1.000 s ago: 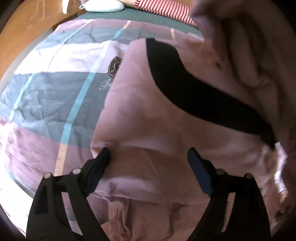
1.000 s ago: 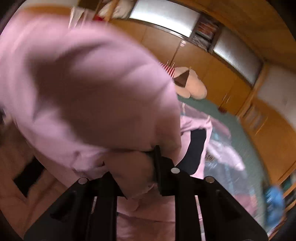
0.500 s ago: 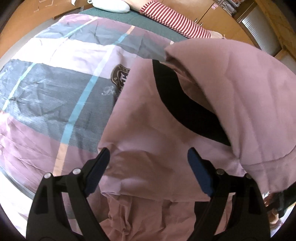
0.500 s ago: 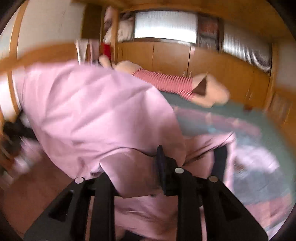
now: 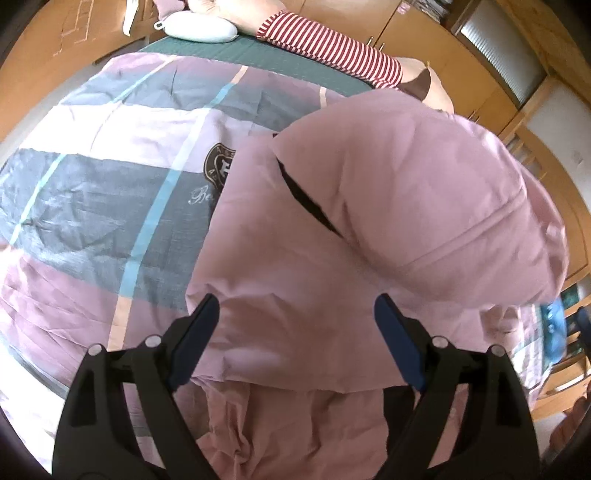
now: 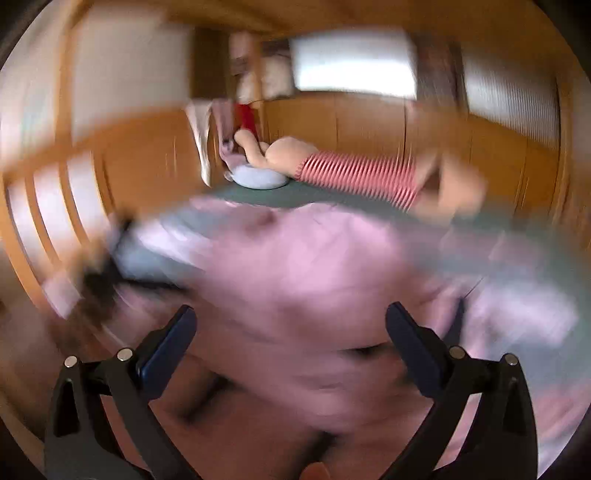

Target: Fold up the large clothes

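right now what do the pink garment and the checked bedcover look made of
Pink garment: soft matte woven cloth, probably cotton, judging by its fine creases and stitched seam. Checked bedcover: thin matte printed fabric, likely cotton or a blend, wrinkled all over.

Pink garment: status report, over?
Left tool open, empty. Right tool just opened, let go. Pink garment half folded on the quilt. Nothing in the way.

A bed with a plaid pink, grey and white duvet cover (image 5: 110, 192) fills the room's centre. Beyond the bed, a dark green sheet (image 5: 258, 55) carries a pale blue oval cushion (image 5: 201, 27) and a red-and-white striped plush toy (image 5: 332, 48). Orange-brown wooden cabinets (image 5: 417, 44) line the walls behind the bed. Frosted windows (image 6: 354, 70) above the cabinets admit daylight.
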Demonstrator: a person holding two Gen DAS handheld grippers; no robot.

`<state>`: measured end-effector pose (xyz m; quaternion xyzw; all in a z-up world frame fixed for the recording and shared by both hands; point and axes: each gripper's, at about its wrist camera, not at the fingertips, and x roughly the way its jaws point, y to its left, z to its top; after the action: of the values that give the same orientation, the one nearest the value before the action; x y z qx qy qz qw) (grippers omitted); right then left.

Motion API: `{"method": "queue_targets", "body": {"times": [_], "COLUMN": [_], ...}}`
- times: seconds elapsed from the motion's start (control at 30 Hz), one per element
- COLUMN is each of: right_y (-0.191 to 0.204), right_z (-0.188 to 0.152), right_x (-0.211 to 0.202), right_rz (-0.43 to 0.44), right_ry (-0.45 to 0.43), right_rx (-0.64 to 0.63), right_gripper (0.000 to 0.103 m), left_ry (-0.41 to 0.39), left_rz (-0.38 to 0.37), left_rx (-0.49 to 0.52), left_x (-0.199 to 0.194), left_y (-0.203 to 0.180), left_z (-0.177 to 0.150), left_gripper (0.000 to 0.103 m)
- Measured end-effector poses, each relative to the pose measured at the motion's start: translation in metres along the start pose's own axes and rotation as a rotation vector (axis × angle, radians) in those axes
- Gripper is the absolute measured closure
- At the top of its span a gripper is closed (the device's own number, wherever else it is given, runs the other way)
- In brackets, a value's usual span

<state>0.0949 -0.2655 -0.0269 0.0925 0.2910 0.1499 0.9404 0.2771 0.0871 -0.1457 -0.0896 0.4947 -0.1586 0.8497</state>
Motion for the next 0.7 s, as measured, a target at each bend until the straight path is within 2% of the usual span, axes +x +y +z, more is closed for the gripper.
{"method": "queue_targets", "body": {"times": [0.03, 0.1, 0.17, 0.2, 0.27, 0.33, 0.37, 0.4, 0.43, 0.47, 0.5, 0.53, 0.57, 0.63, 0.7], "right_y": [-0.006, -0.010, -0.010, -0.013, -0.026, -0.036, -0.043, -0.050, -0.053, -0.057, -0.056, -0.052, -0.043, -0.027, 0.001], "right_z": [0.003, 0.001, -0.003, -0.003, -0.004, -0.006, -0.007, -0.011, -0.019, -0.026, -0.025, -0.020, -0.011, 0.000, 0.011], "right_x": [0.011, 0.039, 0.063, 0.072, 0.101, 0.130, 0.142, 0.157, 0.166, 0.172, 0.167, 0.161, 0.148, 0.127, 0.098], "right_rz": [0.102, 0.207, 0.233, 0.254, 0.293, 0.296, 0.294, 0.306, 0.338, 0.370, 0.351, 0.327, 0.298, 0.265, 0.201], "right_ry": [0.048, 0.133, 0.172, 0.180, 0.220, 0.264, 0.281, 0.305, 0.313, 0.304, 0.288, 0.255, 0.203, 0.150, 0.085], "right_rx": [0.147, 0.326, 0.444, 0.506, 0.697, 0.806, 0.840, 0.915, 0.979, 1.033, 1.010, 0.935, 0.814, 0.645, 0.414], "right_gripper": [0.001, 0.001, 0.004, 0.009, 0.015, 0.030, 0.035, 0.049, 0.072, 0.082, 0.089, 0.093, 0.093, 0.095, 0.096], "left_ry": [0.000, 0.003, 0.009, 0.010, 0.007, 0.009, 0.010, 0.013, 0.016, 0.018, 0.019, 0.019, 0.019, 0.018, 0.016], "left_rz": [0.006, 0.011, -0.002, -0.005, 0.000, 0.003, 0.004, 0.005, 0.008, 0.011, 0.015, 0.014, 0.012, 0.009, 0.005], "left_rx": [0.007, 0.017, 0.022, 0.023, 0.025, 0.027, 0.028, 0.028, 0.028, 0.027, 0.025, 0.022, 0.019, 0.010, 0.001], "left_x": [-0.001, -0.003, -0.004, -0.006, -0.009, -0.009, -0.009, -0.008, -0.008, -0.007, -0.007, -0.007, -0.007, -0.007, -0.008], "left_y": [-0.001, -0.003, -0.004, -0.005, -0.006, -0.006, -0.006, -0.006, -0.006, -0.005, -0.005, -0.004, -0.004, -0.003, -0.001], "left_z": [-0.001, -0.003, -0.003, -0.004, -0.005, -0.006, -0.006, -0.006, -0.006, -0.006, -0.005, -0.005, -0.005, -0.004, -0.003], "left_gripper": [0.016, 0.016, 0.016, 0.016, 0.016, 0.016, 0.016, 0.016, 0.016, 0.016, 0.016, 0.016, 0.016, 0.016, 0.016]}}
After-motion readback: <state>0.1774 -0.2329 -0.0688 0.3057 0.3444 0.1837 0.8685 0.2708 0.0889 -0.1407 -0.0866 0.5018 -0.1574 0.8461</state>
